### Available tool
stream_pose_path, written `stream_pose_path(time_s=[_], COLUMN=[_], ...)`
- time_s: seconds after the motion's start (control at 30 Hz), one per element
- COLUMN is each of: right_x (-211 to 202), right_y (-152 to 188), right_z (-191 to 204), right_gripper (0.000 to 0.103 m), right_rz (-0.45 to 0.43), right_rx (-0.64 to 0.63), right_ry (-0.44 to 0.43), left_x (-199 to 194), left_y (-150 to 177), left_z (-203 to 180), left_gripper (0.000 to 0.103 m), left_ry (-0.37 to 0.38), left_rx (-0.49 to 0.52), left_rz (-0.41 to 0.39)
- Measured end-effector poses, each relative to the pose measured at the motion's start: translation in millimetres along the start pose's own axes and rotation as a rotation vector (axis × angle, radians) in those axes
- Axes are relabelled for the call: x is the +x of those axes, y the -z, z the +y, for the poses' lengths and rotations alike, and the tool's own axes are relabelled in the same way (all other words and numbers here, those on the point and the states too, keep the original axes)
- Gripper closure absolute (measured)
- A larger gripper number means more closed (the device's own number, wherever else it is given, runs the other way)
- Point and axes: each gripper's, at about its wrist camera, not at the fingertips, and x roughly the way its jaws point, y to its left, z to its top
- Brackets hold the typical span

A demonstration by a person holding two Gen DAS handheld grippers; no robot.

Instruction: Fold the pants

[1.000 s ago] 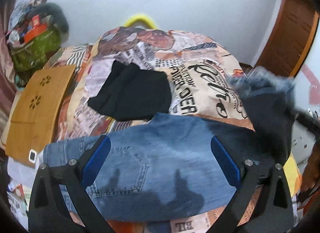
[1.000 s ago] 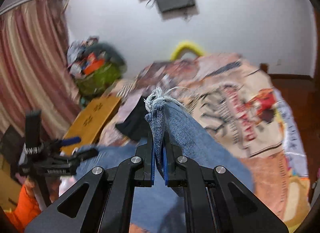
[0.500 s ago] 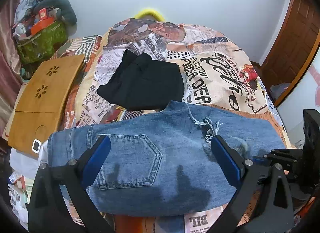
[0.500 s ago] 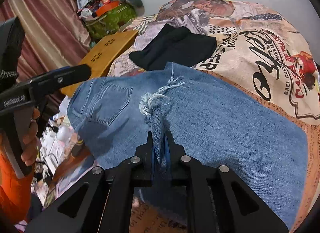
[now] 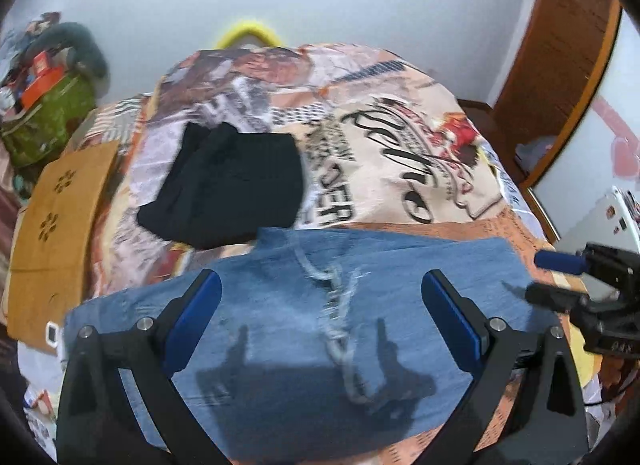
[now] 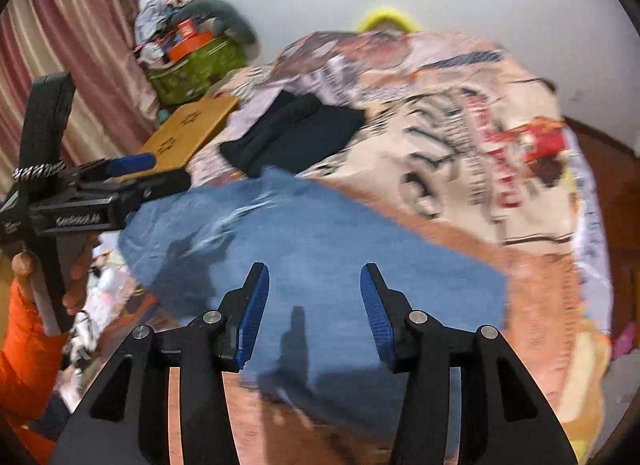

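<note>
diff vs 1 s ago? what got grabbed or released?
The right gripper let go: it was shut on the frayed leg end of the jeans, carried it down onto the seat half, and its fingers have just been opening, with nothing between them now. The jeans went from one leg raised to lying folded flat. Unchanged: left gripper open above the jeans, black garment and wooden board in place on the bed.

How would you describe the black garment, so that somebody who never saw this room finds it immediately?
Start at the bed, which has a printed newspaper-style cover. The folded jeans lie at its near side, and the black garment lies just beyond them, close to the wooden board. It is the only plain black item there, folded into a compact pile.
</note>
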Motion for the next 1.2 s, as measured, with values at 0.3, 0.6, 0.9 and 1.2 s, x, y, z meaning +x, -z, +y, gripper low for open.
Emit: stream_pose_path(time_s=[0.3,0.6,0.9,1.2], right_x=[32.4,39.9,20.2,6.3], right_y=[18.4,45.2,59.7,77.7], right_z=[-49.6,-56.4,-56.9,-60.0], right_gripper=[0.059,0.047,0.036,0.023], right_rz=[0.099,0.117,0.088,0.095], right_rx=[0.094,0.115,0.149,0.208], right_ry=[0.056,0.061,0.085,0.093], left_x=[66.6,89.8,67.4,43.7], left_y=[3.6,27.3,42.9,54.6], left_z=[-54.7,-56.5,-44.2,-32.5], left_gripper=[0.002,0.000,0.000,0.000], left_ry=[-0.018,-0.040,-0.039,-0.053], left_rx=[0.139,0.174,0.129,0.099], left_rz=[0.137,0.200,0.130,0.086])
